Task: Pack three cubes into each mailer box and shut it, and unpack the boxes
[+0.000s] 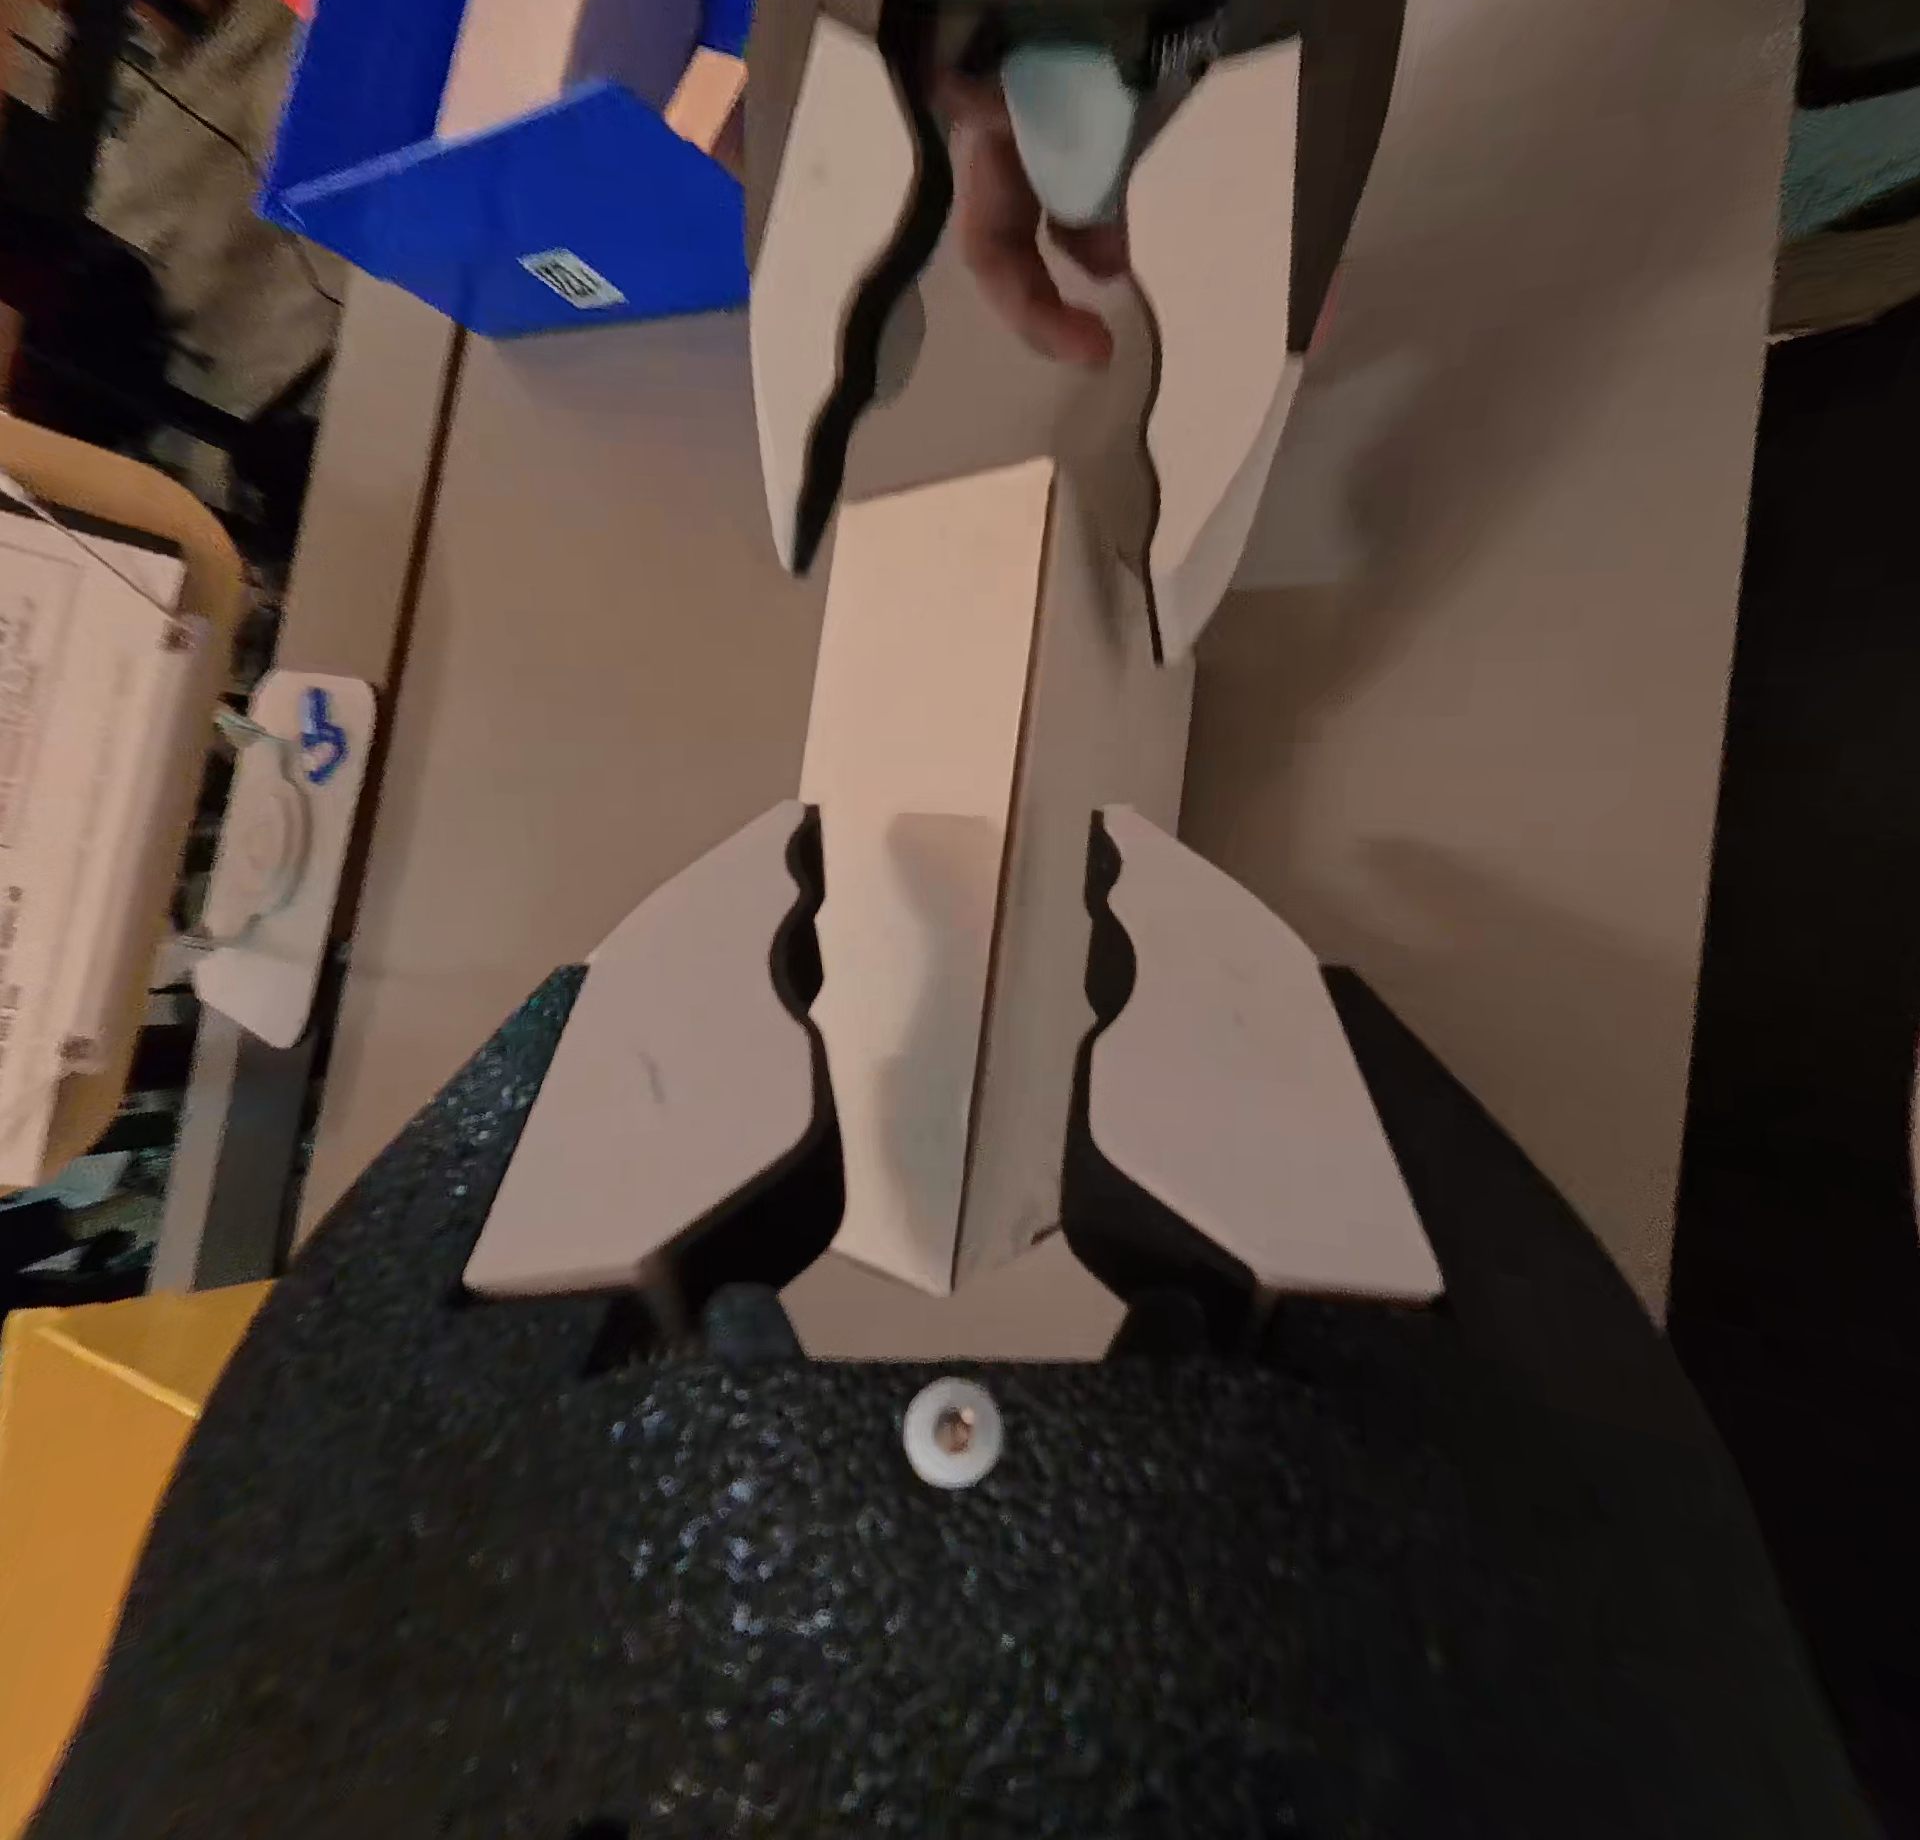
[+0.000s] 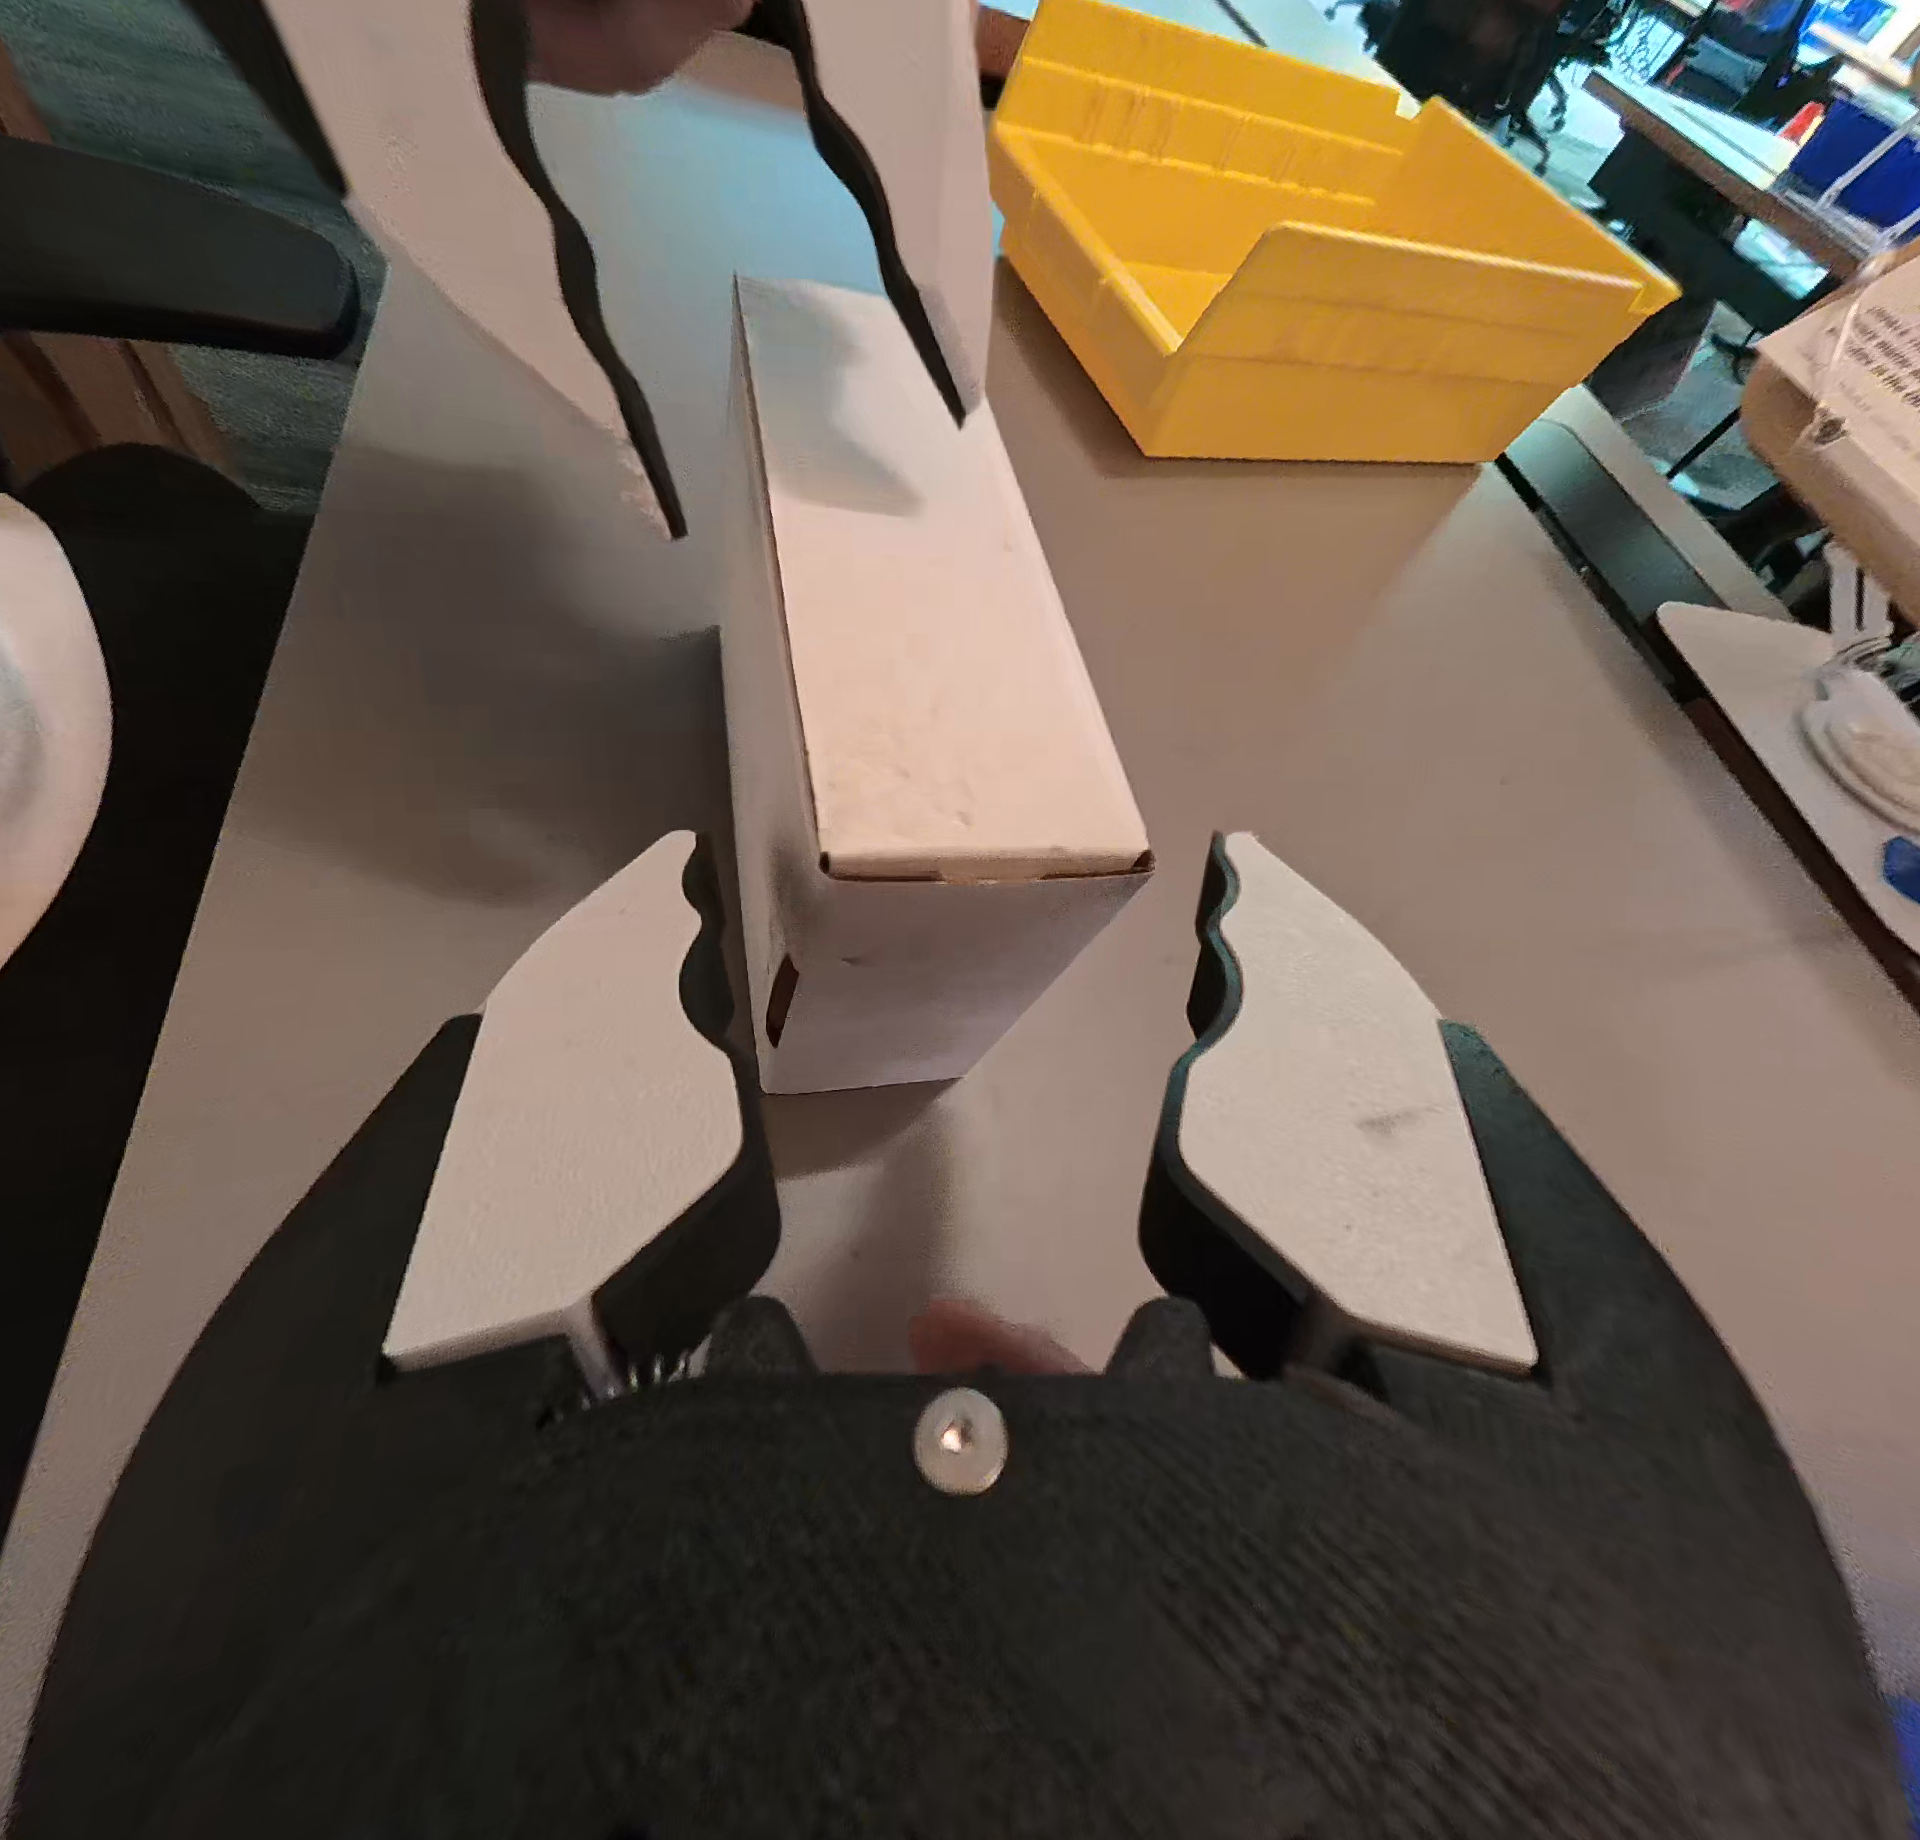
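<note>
A long white mailer box (image 1: pixel 925 699) lies shut on the grey table (image 1: pixel 1455 751). My left gripper (image 1: pixel 951 824) is open, its jaws astride one end of the box and a little above it. My right gripper (image 2: pixel 956 845) is open wide at the other end of the box (image 2: pixel 914 647); its left finger is next to the box's side and its right finger stands apart. Each gripper shows in the other's view, the right one (image 1: pixel 977 606) and the left one (image 2: pixel 821 476). No loose cubes show on the table.
A blue bin (image 1: pixel 499 201) holds another white box (image 1: pixel 561 24) and a tan block (image 1: pixel 707 97). An empty yellow bin (image 2: pixel 1320 263) stands beyond the box. A white tray (image 2: pixel 1818 730) and a cardboard box (image 1: pixel 73 803) sit off the table's edge. A chair arm (image 2: pixel 156 232) is at the left. Some 6 cm of space lies between my two pairs of fingers.
</note>
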Motion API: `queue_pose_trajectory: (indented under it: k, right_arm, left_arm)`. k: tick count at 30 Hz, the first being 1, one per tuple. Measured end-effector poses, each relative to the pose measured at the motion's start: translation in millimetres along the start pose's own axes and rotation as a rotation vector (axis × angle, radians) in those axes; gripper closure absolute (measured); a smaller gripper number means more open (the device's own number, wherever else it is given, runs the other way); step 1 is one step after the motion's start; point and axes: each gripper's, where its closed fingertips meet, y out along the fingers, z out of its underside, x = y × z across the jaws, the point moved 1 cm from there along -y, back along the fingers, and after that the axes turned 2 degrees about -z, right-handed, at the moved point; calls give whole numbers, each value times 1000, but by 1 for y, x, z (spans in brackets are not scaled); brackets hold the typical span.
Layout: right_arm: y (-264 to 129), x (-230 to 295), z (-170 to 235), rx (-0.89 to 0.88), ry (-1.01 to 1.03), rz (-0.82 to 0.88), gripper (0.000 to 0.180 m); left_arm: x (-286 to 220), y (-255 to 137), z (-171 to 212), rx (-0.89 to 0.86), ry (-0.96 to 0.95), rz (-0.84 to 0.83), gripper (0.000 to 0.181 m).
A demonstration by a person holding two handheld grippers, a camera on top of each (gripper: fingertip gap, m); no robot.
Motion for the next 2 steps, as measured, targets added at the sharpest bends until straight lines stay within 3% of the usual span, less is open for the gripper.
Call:
queue_pose_trajectory:
  k: [1, 2]
  right_arm:
    - [3, 1, 2, -2, 9, -7, 93]
    - [7, 1, 3, -7, 15, -11, 93]
  left_arm:
    - [-1, 3, -7, -16, 21, -41, 139]
    - [-2, 7, -15, -32, 50, -81, 143]
